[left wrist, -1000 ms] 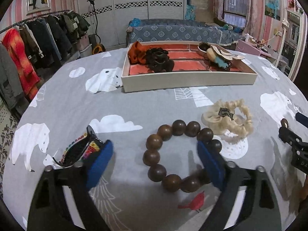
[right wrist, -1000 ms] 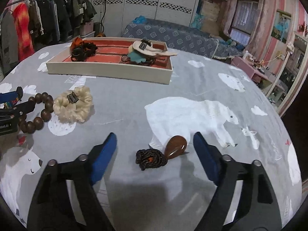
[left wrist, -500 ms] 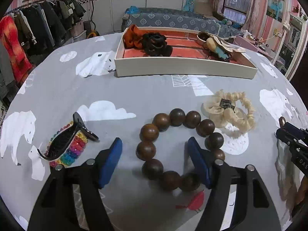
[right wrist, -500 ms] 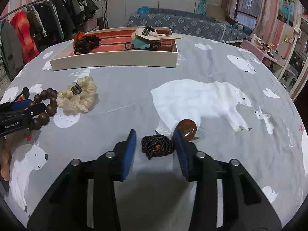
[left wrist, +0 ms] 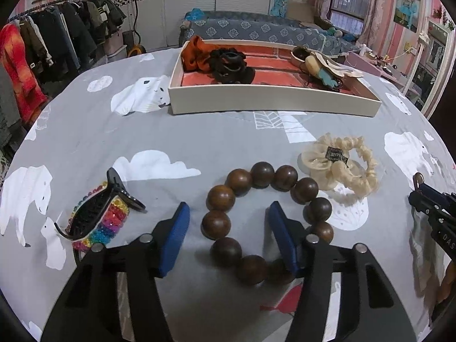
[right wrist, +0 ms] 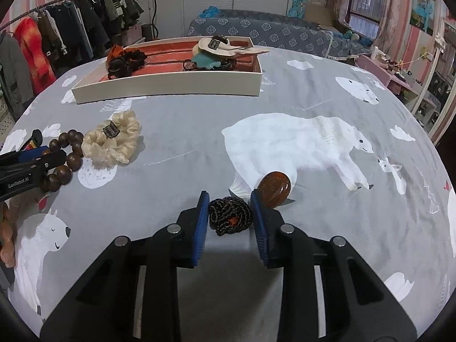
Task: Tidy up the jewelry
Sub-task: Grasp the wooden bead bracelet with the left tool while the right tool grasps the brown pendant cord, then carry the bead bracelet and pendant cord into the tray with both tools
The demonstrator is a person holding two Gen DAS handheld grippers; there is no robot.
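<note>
Both jaws have narrowed since earlier: right gripper (right wrist: 229, 213) pads touch the coiled black cord (right wrist: 230, 219); left gripper (left wrist: 228, 228) straddles the wooden bead bracelet (left wrist: 263, 222), not gripping. Left gripper reads "GenRobot.AI".

My left gripper (left wrist: 228, 222) sits low over the gray bed cover (left wrist: 199, 131) with white bears on it. Its blue jaws have just been closing. One jaw is outside the ring of big brown beads (left wrist: 265, 222) and one is inside it, with beads between them, but they are not pinching yet. A rainbow hair clip (left wrist: 99, 219) lies just to the left. A cream scrunchie (left wrist: 342, 165) lies beside the beads on the right. Farther back is a white tray (left wrist: 270, 102) with a red floor, holding dark and orange hair things. My right gripper (left wrist: 433, 208) peeks in at the right edge.
</note>
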